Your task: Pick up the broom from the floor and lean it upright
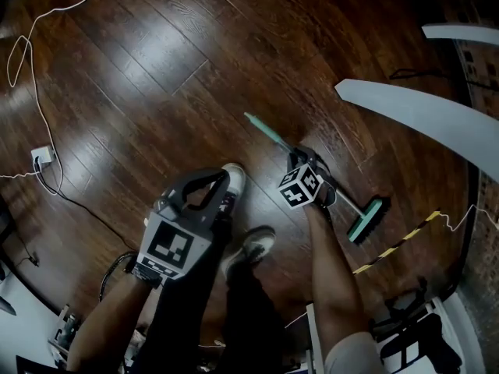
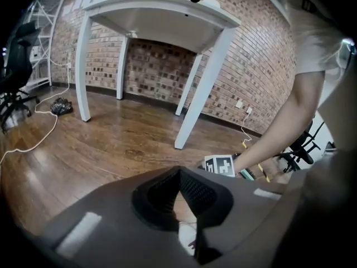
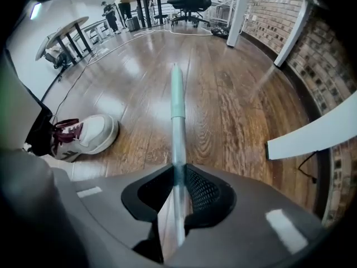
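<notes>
The broom (image 1: pixel 267 132) lies slanted on the dark wooden floor (image 1: pixel 156 68), with its teal handle tip pointing away from the person and its brush head (image 1: pixel 368 219) near a white table (image 1: pixel 421 115). The right gripper (image 3: pixel 178 172) points down over the handle, and its jaws are closed against the metal shaft on both sides. The left gripper (image 2: pixel 179 171) hangs above a white shoe (image 1: pixel 232 179) with its jaw tips together and nothing between them.
</notes>
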A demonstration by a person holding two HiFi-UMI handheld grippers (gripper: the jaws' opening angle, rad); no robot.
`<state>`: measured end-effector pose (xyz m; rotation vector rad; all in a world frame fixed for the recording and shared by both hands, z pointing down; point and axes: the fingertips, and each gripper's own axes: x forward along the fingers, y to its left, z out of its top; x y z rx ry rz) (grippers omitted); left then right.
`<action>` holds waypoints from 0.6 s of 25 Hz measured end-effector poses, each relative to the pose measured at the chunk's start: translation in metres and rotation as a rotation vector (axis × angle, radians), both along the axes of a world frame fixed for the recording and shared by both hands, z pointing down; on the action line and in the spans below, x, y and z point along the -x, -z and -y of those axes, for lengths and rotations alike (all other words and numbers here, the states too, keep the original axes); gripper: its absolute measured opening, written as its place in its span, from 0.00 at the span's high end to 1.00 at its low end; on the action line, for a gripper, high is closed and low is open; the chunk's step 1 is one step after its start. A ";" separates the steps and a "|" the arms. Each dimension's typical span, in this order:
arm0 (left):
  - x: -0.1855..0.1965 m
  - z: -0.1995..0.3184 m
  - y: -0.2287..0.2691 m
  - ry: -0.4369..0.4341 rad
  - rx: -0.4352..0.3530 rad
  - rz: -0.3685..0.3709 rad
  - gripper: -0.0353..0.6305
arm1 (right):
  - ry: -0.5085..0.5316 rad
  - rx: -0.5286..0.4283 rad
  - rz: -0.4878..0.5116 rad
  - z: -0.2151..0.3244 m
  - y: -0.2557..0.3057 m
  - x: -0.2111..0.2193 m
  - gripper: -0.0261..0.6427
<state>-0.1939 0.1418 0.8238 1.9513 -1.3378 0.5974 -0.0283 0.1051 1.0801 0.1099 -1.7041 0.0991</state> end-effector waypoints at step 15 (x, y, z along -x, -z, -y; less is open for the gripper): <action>-0.037 0.045 0.195 -0.202 -0.196 -0.038 0.94 | -0.159 -0.262 0.144 0.033 0.220 -0.070 0.83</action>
